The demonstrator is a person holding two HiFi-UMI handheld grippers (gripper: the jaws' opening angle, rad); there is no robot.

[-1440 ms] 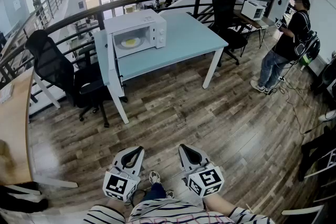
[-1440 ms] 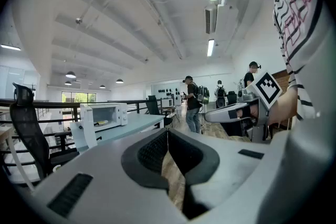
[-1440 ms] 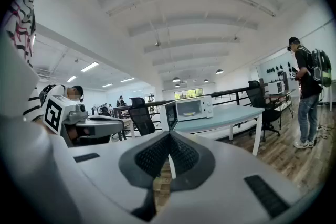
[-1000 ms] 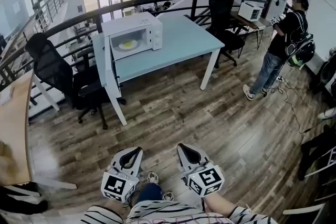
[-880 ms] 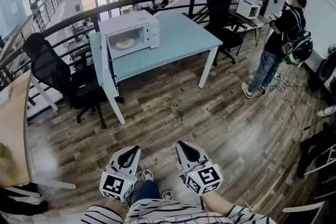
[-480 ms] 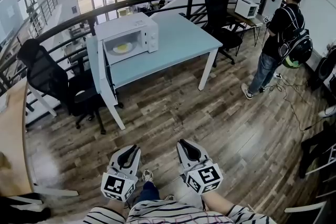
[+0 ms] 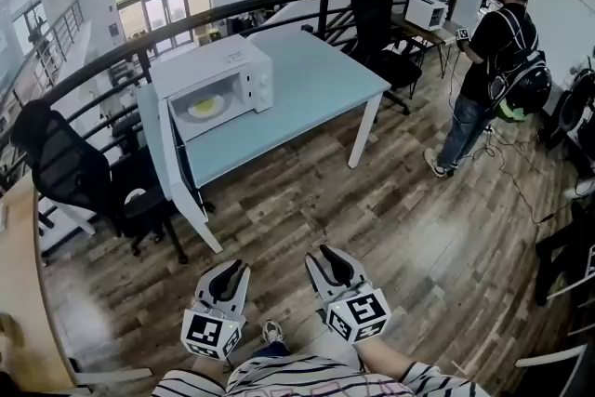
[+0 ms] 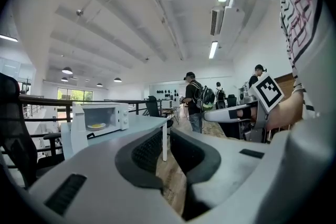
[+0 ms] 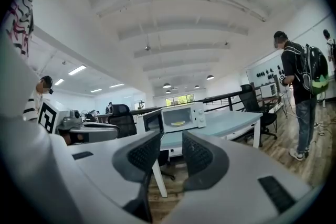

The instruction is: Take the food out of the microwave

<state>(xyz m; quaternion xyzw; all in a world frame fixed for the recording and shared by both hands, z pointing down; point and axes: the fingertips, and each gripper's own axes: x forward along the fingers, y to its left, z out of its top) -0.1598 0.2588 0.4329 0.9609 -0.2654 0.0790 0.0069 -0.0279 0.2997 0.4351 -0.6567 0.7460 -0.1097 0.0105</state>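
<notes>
A white microwave (image 7: 216, 70) stands on the light blue table (image 7: 316, 74), its door (image 7: 160, 149) swung wide open to the left. Inside lies a plate of yellow food (image 7: 204, 107). The food also shows as a small yellow patch in the left gripper view (image 8: 96, 126) and the right gripper view (image 9: 178, 124). My left gripper (image 7: 231, 274) and right gripper (image 7: 322, 261) hang side by side low over the wooden floor, well short of the table. Both are empty, with a narrow gap between the jaws: left gripper (image 8: 165, 145), right gripper (image 9: 171, 152).
A person with a backpack (image 7: 491, 60) stands at the right. One black office chair (image 7: 60, 167) sits left of the table, another (image 7: 376, 14) behind it. A dark railing (image 7: 279, 5) runs behind the table. A second microwave (image 7: 426, 11) sits on a far desk.
The table and microwave have come nearer and shifted left in the head view. Both grippers' jaws have parted slightly. The person at the right has stepped a little.
</notes>
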